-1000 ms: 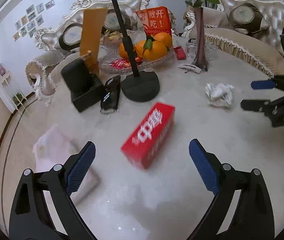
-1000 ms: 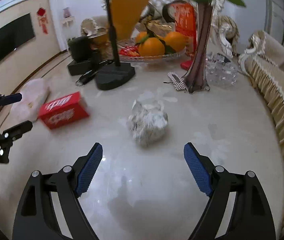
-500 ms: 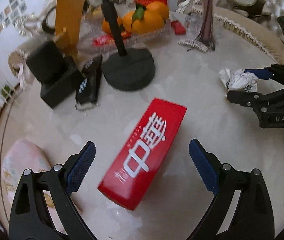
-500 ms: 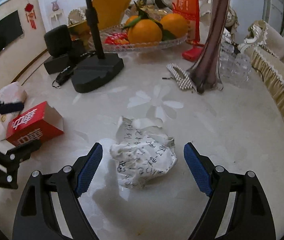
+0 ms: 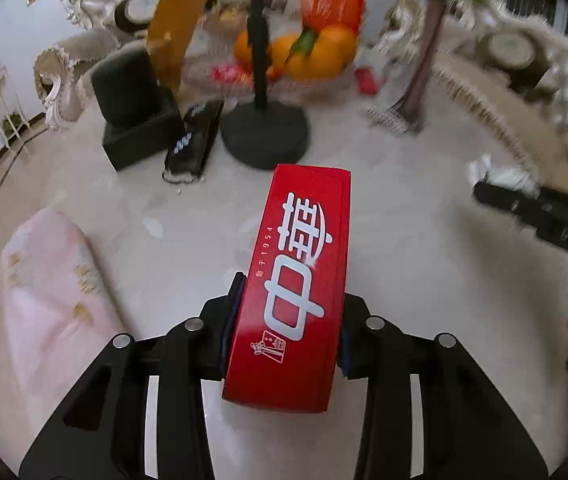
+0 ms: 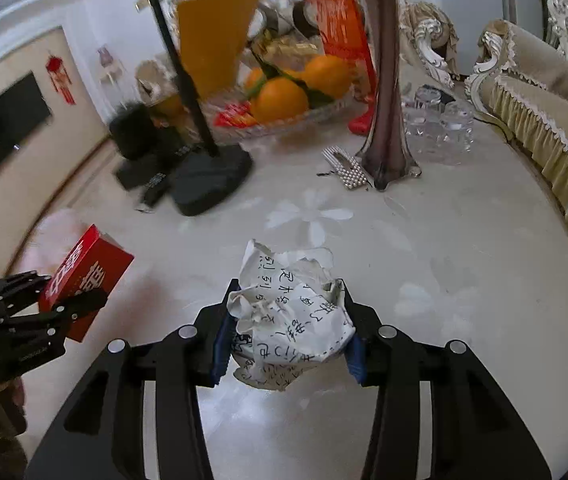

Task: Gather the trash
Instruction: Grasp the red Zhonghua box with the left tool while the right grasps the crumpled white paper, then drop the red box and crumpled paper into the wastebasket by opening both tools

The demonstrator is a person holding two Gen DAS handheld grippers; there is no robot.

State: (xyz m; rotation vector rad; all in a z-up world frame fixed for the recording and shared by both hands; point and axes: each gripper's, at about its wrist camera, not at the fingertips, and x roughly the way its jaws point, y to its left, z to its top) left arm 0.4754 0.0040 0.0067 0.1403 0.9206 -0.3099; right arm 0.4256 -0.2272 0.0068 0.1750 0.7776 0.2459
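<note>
**Both tools clenched on trash**

The left tool (image 5: 284, 336), jaws just closed, is clamped on the long red cardboard box with white lettering (image 5: 299, 280), near centre of the pale marble counter (image 5: 423, 220). The right tool (image 6: 287, 340), likewise just closed, is clamped on the crumpled white paper ball with handwriting (image 6: 291, 316), further right.

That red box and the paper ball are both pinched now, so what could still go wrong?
The left gripper, its jaws just closed, holds the red box near one end, so most of it sticks out ahead and it might tip or slip when carried. The right gripper, also just closed, squeezes only a loose crumpled paper, which may give and drop. The vase and glass jars stand close ahead; a swing could knock them.
</note>
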